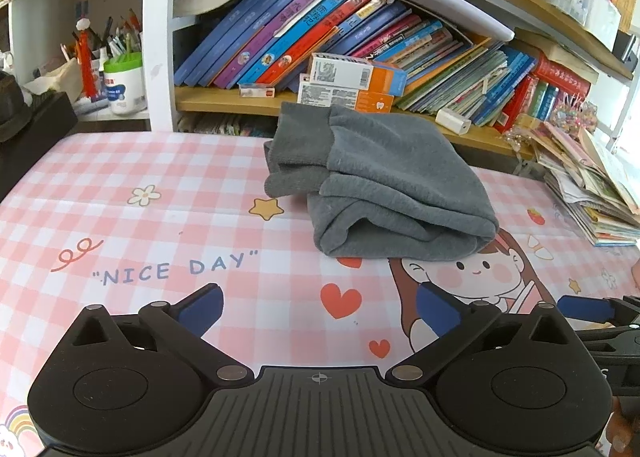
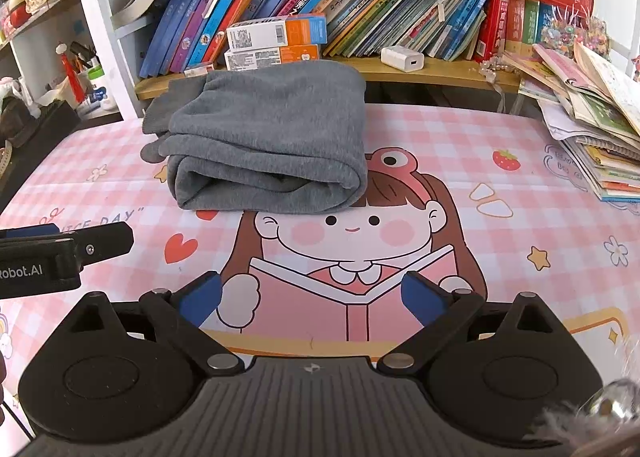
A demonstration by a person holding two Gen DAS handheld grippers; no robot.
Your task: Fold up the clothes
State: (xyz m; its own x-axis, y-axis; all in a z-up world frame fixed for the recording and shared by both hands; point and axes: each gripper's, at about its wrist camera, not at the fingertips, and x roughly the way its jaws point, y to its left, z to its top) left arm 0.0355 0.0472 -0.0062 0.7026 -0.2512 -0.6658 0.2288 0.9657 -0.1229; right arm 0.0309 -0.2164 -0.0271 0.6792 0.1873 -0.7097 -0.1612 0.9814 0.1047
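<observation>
A grey garment (image 1: 384, 181) lies folded in a thick bundle on the pink checked table mat (image 1: 160, 217), near the table's far edge. It also shows in the right wrist view (image 2: 268, 141), ahead and a little left. My left gripper (image 1: 320, 313) is open and empty, held over the mat short of the garment. My right gripper (image 2: 312, 299) is open and empty, over the cartoon girl print. The left gripper's side shows at the left of the right wrist view (image 2: 60, 253). The right gripper's blue fingertip (image 1: 584, 309) shows at the right edge of the left wrist view.
A bookshelf with leaning books (image 1: 320, 37) and boxes (image 1: 352, 85) stands right behind the garment. A pile of booklets (image 2: 592, 129) lies at the table's right edge. A pen holder and white jar (image 1: 124, 77) stand far left. A white charger (image 2: 402, 59) sits on the shelf.
</observation>
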